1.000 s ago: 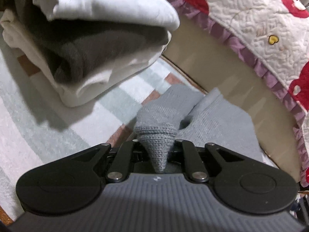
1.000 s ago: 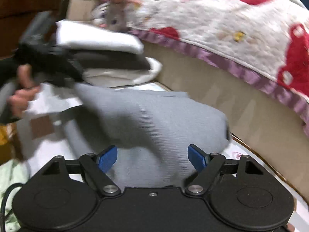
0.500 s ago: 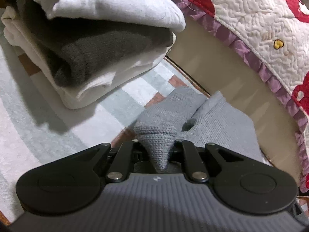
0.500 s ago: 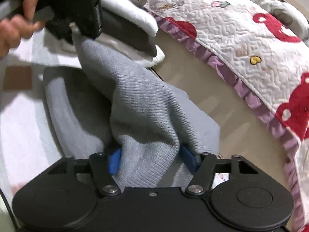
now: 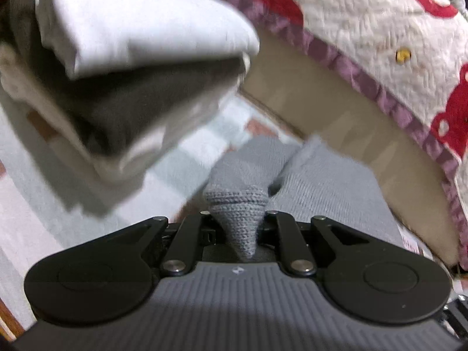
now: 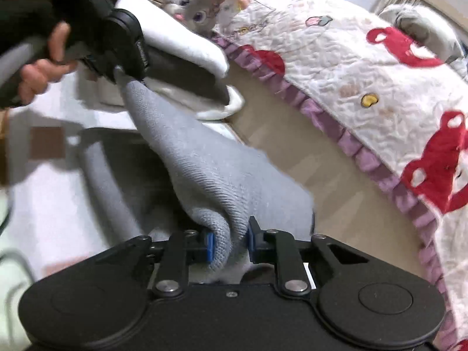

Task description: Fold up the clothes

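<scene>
Both hand-held grippers clamped on grey knit sweater [image 6: 204,169]: my left hand-held gripper [image 5: 238,222] pinches bunched corner, my right hand-held gripper [image 6: 229,239] grips fold. Sweater stretched between them over striped mat [image 5: 35,204]; folded clothes stack [image 5: 122,67] at 10 o'clock.

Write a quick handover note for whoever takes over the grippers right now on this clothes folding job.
Left gripper: shut on a corner of the grey knit sweater.
Right gripper: shut on another bunched edge of the same sweater.
The sweater hangs lifted between them above the striped sheet, beside the folded clothes stack.
Done: three garments stacked.
Left: finish folding the sweater, probably add it to the stack.
</scene>
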